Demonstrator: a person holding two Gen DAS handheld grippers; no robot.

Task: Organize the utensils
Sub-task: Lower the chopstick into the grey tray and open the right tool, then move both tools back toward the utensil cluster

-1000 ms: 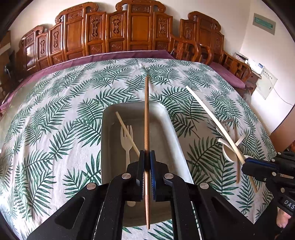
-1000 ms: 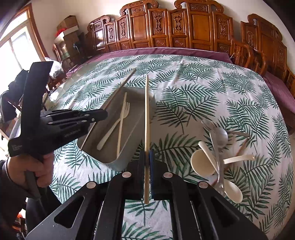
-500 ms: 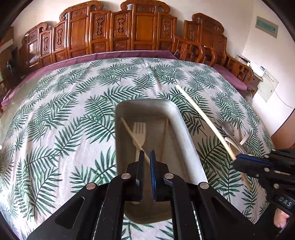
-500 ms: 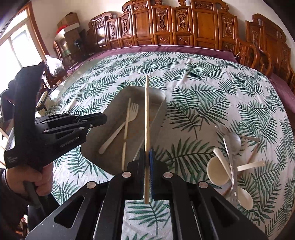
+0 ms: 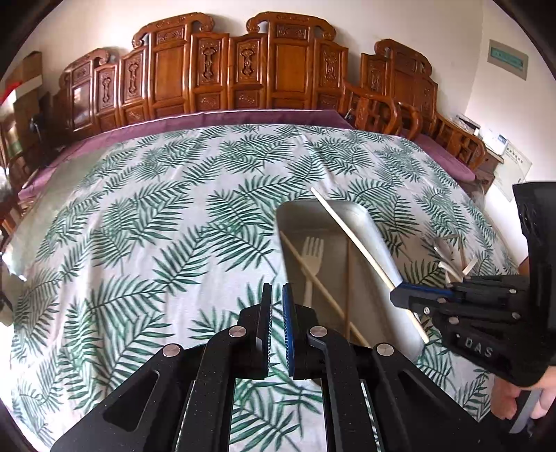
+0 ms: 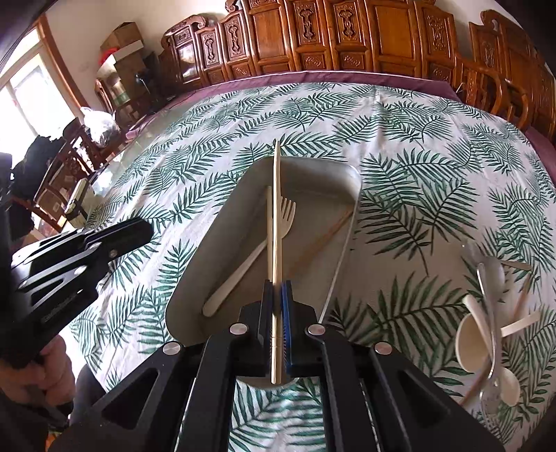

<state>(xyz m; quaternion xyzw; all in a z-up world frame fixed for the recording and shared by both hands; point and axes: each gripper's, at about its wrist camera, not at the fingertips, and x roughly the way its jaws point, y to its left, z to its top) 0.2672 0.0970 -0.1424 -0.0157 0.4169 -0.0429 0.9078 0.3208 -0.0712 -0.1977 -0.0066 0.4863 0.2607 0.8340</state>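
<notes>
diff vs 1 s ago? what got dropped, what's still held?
The left hand-held gripper let go of its brown chopstick, which now lies in the tray, and shifted left off it, jaws shut and empty. The right hand-held gripper carried its pale chopstick over the tray, still clamped. Fork and spoon pile unchanged.

Carved wooden chairs [image 5: 243, 69] line a white wall [image 5: 434, 24]; a bright window [image 6: 21, 104] stands left.
</notes>
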